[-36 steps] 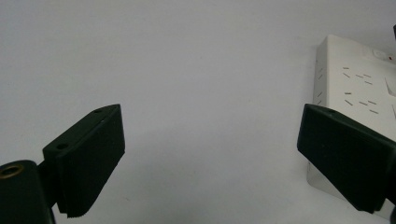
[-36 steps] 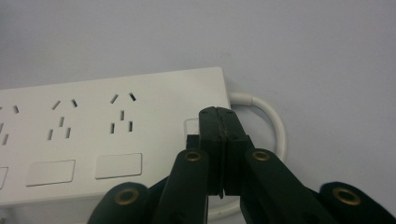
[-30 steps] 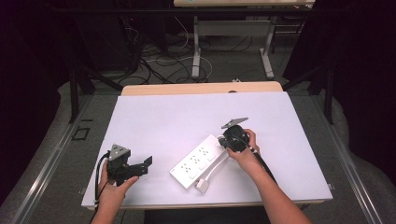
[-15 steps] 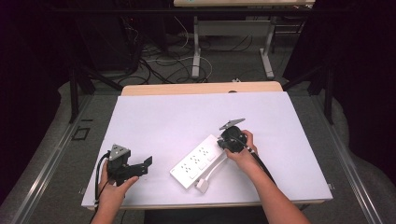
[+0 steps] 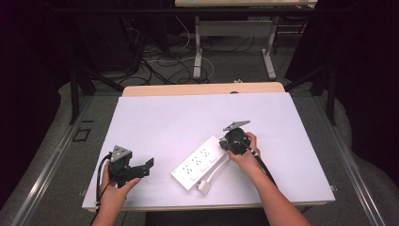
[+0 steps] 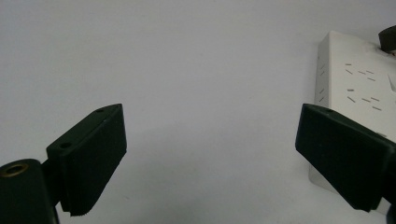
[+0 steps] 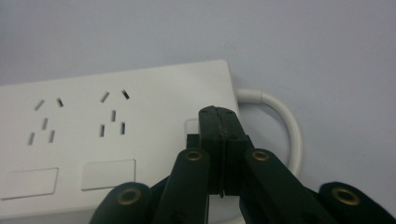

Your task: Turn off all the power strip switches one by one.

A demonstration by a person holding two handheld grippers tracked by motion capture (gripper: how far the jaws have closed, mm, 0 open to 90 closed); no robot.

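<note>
Shifted hardly at all since a second ago: right tongs (image 5: 229, 143) at the same end of the power strip (image 5: 201, 161), perhaps a touch nearer its top face, left tongs (image 5: 141, 168) where they were.

Bench (image 5: 188, 117) covered in a pale sheet, wooden far edge showing beyond it. Power strip lying flat and slantwise near the middle of the near edge, socket face up, one end toward the near edge and the other toward the middle of the bench. White cord (image 5: 214, 173) looping out of the farther end, running back alongside the strip on its right, ending in a plug (image 5: 203, 187) near the near edge.

Right tongs clenched tight, nothing between them, tips pressed down on a switch (image 7: 191, 127) at the cord end of the strip. Left tongs released, spread wide over bare sheet near the near left corner, pointing toward the strip, well apart from it, grasping nothing.
</note>
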